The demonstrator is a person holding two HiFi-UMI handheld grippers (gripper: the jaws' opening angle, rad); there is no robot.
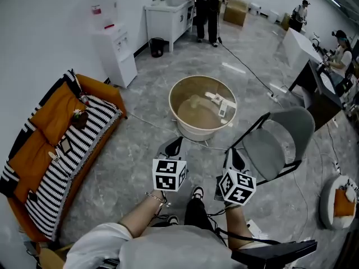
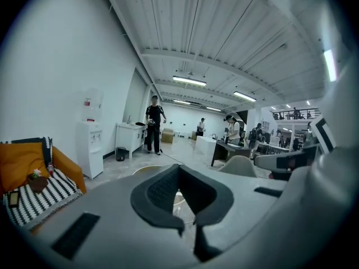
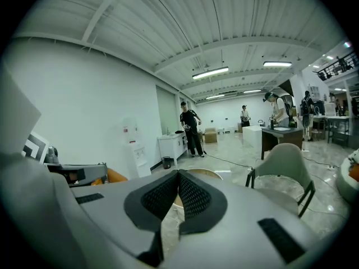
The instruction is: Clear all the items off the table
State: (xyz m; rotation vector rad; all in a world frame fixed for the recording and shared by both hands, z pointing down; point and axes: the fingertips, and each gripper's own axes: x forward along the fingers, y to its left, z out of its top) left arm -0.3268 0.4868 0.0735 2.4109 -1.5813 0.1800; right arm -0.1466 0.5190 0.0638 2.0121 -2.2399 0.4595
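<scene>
my left gripper [image 1: 173,145] and right gripper [image 1: 234,158] are closed, empty; open grey floor [image 1: 134,156] reaches the round tub [image 1: 173,97], chair [image 1: 293,126] just right.

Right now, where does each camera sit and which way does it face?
Head view: on the head, facing steeply down at the round table; forearms, left claw, right claw show.
Left gripper view: on the left claw, facing across the room; its shut jaws show.
Right gripper view: on the right claw, same heading; shut jaws show.
All share the water dispenser.
</scene>
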